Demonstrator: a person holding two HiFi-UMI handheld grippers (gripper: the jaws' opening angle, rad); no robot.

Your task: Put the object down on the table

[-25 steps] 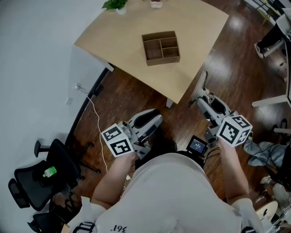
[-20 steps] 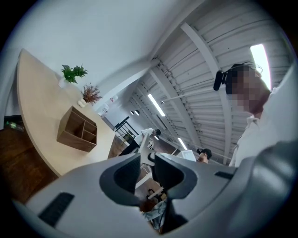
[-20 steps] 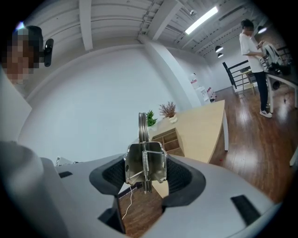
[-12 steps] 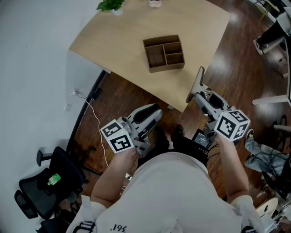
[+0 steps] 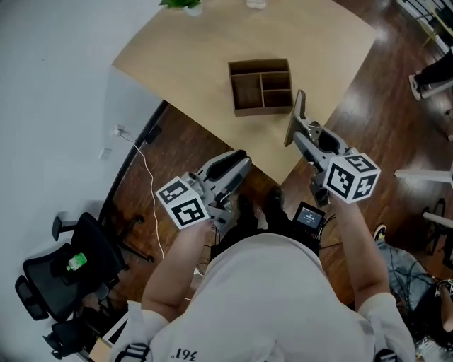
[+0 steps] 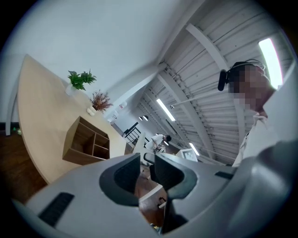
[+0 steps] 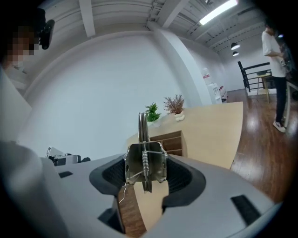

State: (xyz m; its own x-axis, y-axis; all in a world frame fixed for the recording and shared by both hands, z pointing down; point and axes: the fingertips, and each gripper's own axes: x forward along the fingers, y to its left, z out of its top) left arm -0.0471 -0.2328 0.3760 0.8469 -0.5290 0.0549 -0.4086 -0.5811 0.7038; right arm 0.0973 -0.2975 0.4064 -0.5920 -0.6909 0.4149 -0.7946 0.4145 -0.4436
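Observation:
A flat metal spring clip [image 5: 294, 117] stands on edge in my right gripper [image 5: 301, 133], just above the near corner of the light wooden table [image 5: 212, 63]. In the right gripper view the jaws press both sides of the clip [image 7: 144, 158], and its thin blades point up past the right gripper [image 7: 145, 172]. A brown compartment box [image 5: 262, 86] sits on the table just beyond it. My left gripper [image 5: 238, 162] hangs over the dark wood floor, short of the table. In its own view, the left gripper [image 6: 146, 168] holds nothing, jaws nearly together.
A potted plant [image 5: 180, 3] stands at the table's far edge. A black office chair [image 5: 64, 272] and a white cable [image 5: 145, 177] are on the floor at the left. A small screen device [image 5: 310, 215] hangs at the person's waist. A person [image 7: 274, 56] stands far right.
The person has stepped nearer the table. My right gripper has carried the clip forward and up, from beside the table corner to over its edge. The left gripper has barely moved.

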